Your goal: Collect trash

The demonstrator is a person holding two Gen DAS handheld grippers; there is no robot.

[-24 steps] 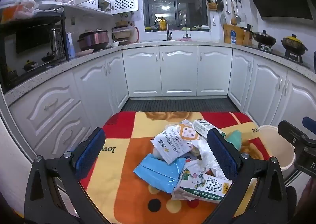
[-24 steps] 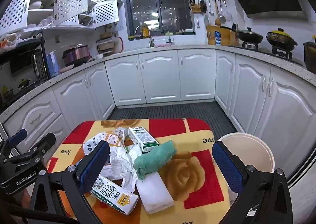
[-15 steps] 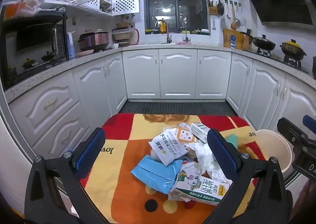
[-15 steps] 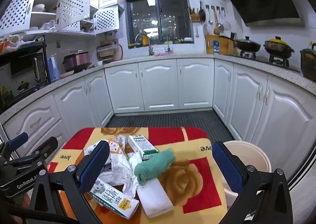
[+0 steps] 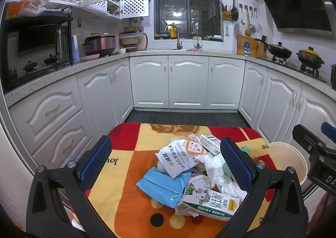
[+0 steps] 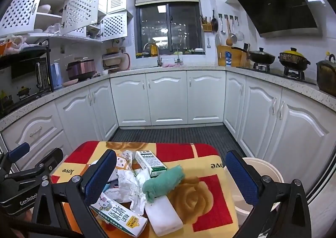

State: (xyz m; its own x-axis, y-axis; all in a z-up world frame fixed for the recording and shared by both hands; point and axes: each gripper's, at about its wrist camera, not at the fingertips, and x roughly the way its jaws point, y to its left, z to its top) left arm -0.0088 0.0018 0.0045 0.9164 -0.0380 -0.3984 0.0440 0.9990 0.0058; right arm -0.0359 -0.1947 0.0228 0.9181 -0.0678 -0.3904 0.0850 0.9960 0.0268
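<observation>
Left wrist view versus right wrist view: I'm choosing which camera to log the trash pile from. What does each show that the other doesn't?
Only the left wrist view shows the blue pouch and the printed face of the white snack bag. Only the right wrist view shows the white sponge block and most of the green cloth. Both show the milk carton, crumpled tissue, small green-and-white box, cream bucket and patterned tablecloth.

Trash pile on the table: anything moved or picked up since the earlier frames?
Nothing was taken hold of or let go. Both views tilted up slightly, so the pile sits lower in frame and more ceiling shows. The left tool and right tool are wide open and empty as before. The blue plastic pouch, green rolled cloth, white foam block and cream round bin lie unmoved.
</observation>
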